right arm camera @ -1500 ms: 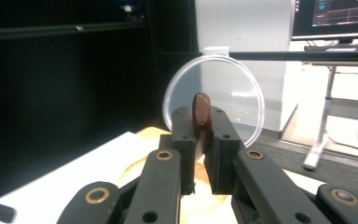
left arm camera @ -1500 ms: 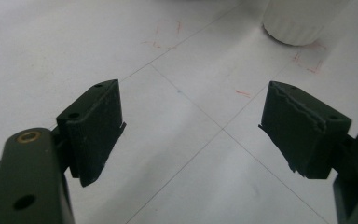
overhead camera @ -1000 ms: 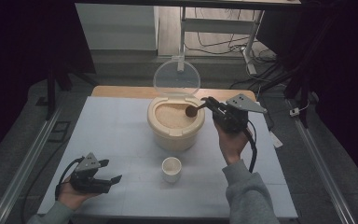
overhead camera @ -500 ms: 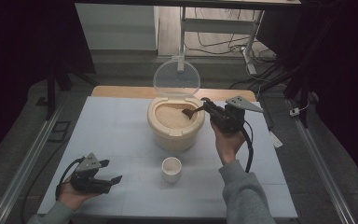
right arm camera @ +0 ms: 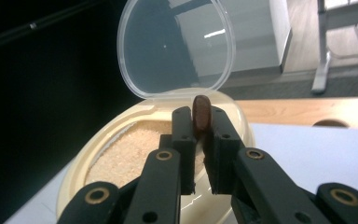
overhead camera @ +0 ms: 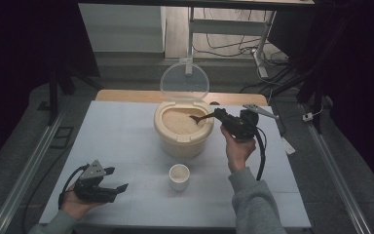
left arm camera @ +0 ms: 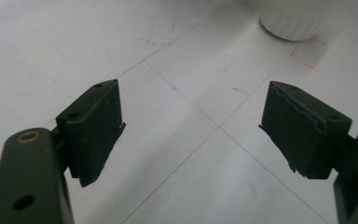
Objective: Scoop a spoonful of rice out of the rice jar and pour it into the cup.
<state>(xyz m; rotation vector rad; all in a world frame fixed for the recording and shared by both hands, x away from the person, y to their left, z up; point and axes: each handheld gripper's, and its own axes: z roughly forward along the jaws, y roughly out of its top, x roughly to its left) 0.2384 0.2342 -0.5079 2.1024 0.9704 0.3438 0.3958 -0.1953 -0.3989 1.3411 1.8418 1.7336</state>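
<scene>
A cream container (overhead camera: 183, 141) with its clear lid (overhead camera: 184, 81) flipped up holds a tan grain (overhead camera: 177, 122). My right gripper (overhead camera: 221, 116) is shut on a brown wooden spoon (overhead camera: 202, 117) whose bowl reaches over the grain. In the right gripper view the spoon (right arm camera: 201, 113) stands edge-on between the jaws, with the container (right arm camera: 98, 150) and its lid (right arm camera: 177, 46) behind it. A small white cup (overhead camera: 179, 176) stands in front of the container. My left gripper (overhead camera: 118, 180) rests open on the table at the near left; its view has the cup (left arm camera: 292, 19) at the top.
The white table top (overhead camera: 117, 131) has a wooden strip (overhead camera: 126, 96) along its far edge. Metal rails (overhead camera: 24, 170) run along both sides. Red marks (left arm camera: 161, 31) are drawn on the table surface.
My right gripper has moved left and lower with the spoon, bringing its bowl down toward the grain. The left gripper has stayed put.
</scene>
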